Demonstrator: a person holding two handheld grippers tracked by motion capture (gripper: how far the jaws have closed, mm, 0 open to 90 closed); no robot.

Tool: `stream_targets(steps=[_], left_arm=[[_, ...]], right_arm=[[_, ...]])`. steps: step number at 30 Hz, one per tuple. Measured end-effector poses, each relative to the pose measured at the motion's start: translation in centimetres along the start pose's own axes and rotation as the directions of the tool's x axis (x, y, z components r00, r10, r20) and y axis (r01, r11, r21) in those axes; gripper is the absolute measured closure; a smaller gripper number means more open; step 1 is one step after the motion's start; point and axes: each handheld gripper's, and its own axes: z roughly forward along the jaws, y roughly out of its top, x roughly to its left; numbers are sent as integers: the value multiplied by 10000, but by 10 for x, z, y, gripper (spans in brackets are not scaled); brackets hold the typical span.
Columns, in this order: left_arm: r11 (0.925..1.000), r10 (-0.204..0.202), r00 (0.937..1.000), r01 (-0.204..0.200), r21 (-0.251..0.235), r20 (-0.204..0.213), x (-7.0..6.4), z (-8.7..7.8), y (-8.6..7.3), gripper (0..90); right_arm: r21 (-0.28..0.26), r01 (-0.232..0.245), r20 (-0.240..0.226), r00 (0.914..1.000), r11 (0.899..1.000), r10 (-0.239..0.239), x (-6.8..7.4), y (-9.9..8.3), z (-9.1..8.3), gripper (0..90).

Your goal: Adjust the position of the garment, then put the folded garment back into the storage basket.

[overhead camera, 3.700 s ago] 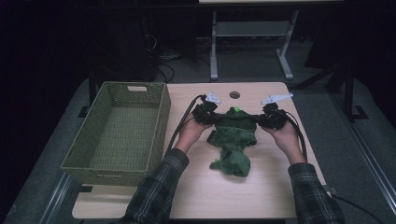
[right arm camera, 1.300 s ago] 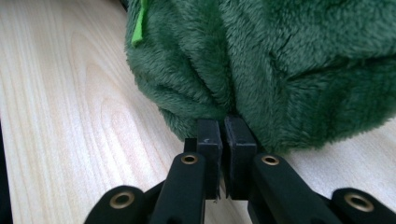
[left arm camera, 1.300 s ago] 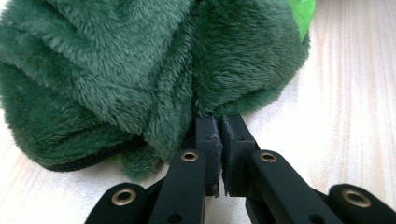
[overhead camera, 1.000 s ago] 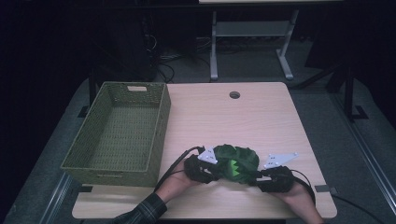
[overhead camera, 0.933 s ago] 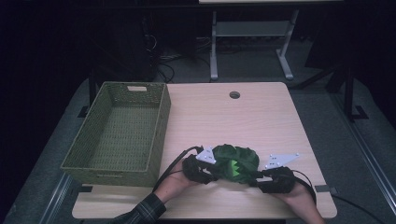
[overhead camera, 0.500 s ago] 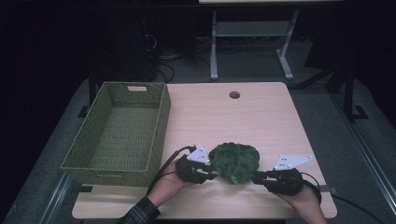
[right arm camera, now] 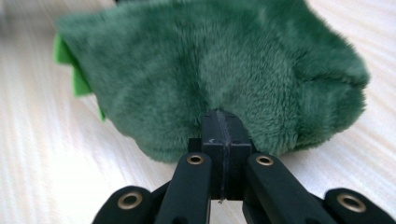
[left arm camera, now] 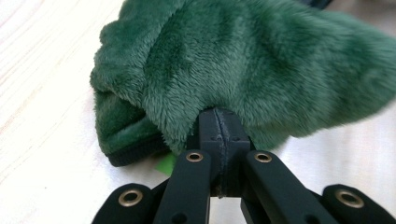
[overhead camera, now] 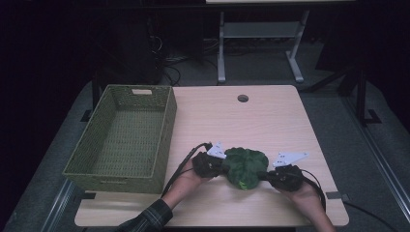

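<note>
Folding step: left gripper (overhead camera: 218, 164) and right gripper (overhead camera: 270, 175) each clamp the cloth (overhead camera: 244, 166); next, release on the worktop (overhead camera: 270, 121)

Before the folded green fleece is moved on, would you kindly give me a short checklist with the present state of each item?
1. Left gripper shut on fleece: ok.
2. Right gripper shut on fleece: ok.
3. Fleece bunched compactly between the grippers: ok.
4. Basket empty and open on top: ok.
5. Table between fleece and basket free of obstacles: ok.
6. Grip firm enough to lift: cannot tell.
</note>
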Motion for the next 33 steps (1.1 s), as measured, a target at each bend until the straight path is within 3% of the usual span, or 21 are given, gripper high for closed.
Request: stream_targets(steps=[4, 9, 13, 18, 20, 27, 31, 33], left_arm=[[9995, 128, 9999, -125, 290, -93, 6, 7, 1, 896], [9999, -50, 9997, 54, 152, -256, 14, 9, 0, 886], [9998, -164, 9995, 168, 115, -274, 16, -2, -2, 842], [9993, -384, 9992, 384, -18, -122, 12, -16, -2, 888], [9983, -581, 9980, 583, -74, 255, 6, -24, -4, 896], [9990, -447, 9940, 442, 78, 1000, -13, -29, -7, 898], [9998, -186, 9892, 182, 41, 1450, -28, -26, -4, 898], [9999, -110, 9880, 100, 74, 1539, -32, -22, -3, 898]], right_arm=[[254, -165, -13, 9999, 9995, 165, -2, -4, 4, 900], [265, -244, 7, 9997, 9994, 244, -5, -8, 2, 900], [63, -224, 225, 9995, 9997, 222, -9, -11, -8, 899], [-406, -406, 656, 9969, 9983, 432, -21, -11, -24, 899], [-604, -471, 851, 9950, 9971, 521, -29, -8, -30, 900], [-951, -635, 1353, 9879, 9934, 761, -52, 7, -29, 900], [-1304, -862, 1293, 9862, 9877, 1031, -73, 24, -14, 900], [-1134, -1019, 1192, 9861, 9883, 1154, -80, 29, -4, 900]])
